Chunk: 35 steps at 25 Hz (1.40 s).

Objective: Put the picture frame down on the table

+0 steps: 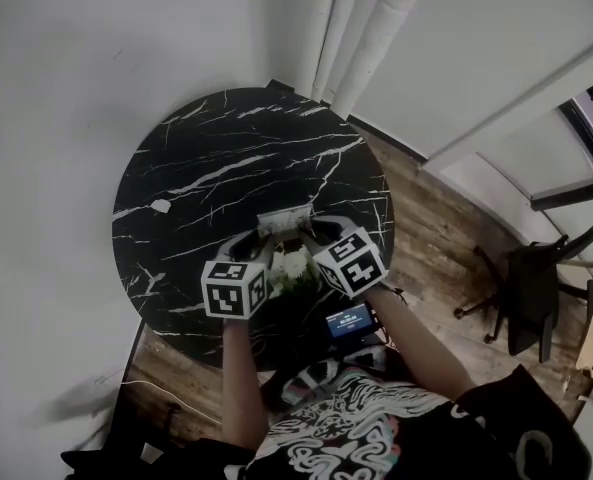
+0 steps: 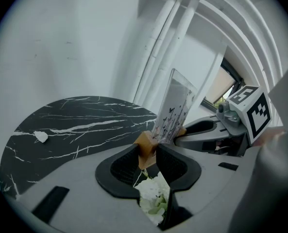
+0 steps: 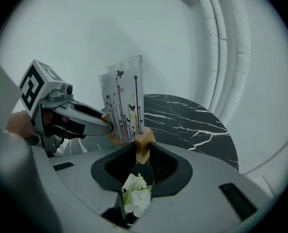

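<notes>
The picture frame (image 1: 285, 220) (image 2: 176, 107) (image 3: 123, 100) is a clear upright panel printed with thin flowers and butterflies, set in a small wooden base (image 2: 144, 147) (image 3: 143, 142). It stands over the near part of the round black marble table (image 1: 226, 153) (image 2: 76, 123) (image 3: 182, 118). My left gripper (image 1: 261, 244) (image 2: 147, 155) is shut on one end of the wooden base. My right gripper (image 1: 315, 234) (image 3: 143, 152) is shut on the other end. Whether the base touches the table is hidden.
White flowers (image 1: 294, 265) (image 2: 152, 194) (image 3: 136, 194) lie below the jaws. A white scrap (image 1: 160, 206) (image 2: 40, 136) rests on the table's left side. White pipes (image 1: 361, 28) run up the corner behind the table. An office chair (image 1: 526, 293) stands on the wooden floor at right.
</notes>
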Each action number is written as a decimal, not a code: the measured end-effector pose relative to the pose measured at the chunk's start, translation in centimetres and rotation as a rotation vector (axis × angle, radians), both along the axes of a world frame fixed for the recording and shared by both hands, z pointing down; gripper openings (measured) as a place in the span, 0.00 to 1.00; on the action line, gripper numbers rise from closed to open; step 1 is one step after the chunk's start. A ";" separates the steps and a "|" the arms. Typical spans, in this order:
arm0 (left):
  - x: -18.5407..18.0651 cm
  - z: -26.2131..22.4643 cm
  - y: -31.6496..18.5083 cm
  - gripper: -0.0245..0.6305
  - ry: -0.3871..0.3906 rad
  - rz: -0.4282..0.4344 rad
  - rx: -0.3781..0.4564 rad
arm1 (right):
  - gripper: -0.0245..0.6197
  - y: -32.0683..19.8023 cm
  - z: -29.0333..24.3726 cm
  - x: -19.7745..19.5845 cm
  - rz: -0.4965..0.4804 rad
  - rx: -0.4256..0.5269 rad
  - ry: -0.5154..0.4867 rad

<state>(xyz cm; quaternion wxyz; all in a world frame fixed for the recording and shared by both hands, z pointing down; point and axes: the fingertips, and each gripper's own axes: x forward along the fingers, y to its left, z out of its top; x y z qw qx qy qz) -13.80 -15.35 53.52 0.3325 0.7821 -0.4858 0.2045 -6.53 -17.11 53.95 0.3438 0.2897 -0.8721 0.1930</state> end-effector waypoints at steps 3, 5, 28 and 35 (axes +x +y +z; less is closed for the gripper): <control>0.1 0.7 -0.3 0.22 -0.001 0.004 -0.013 | 0.18 -0.3 0.7 0.0 -0.008 -0.011 0.008; 0.0 1.2 -0.5 0.22 -0.003 0.005 -0.020 | 0.18 -0.6 1.2 0.0 -0.012 -0.017 0.012; -1.2 6.4 -2.5 0.22 0.000 -0.013 -0.126 | 0.18 -2.9 6.4 -1.4 -0.080 -0.093 0.060; -1.3 7.7 -3.1 0.22 -0.010 -0.012 -0.150 | 0.18 -3.6 7.8 -1.4 -0.093 -0.106 0.083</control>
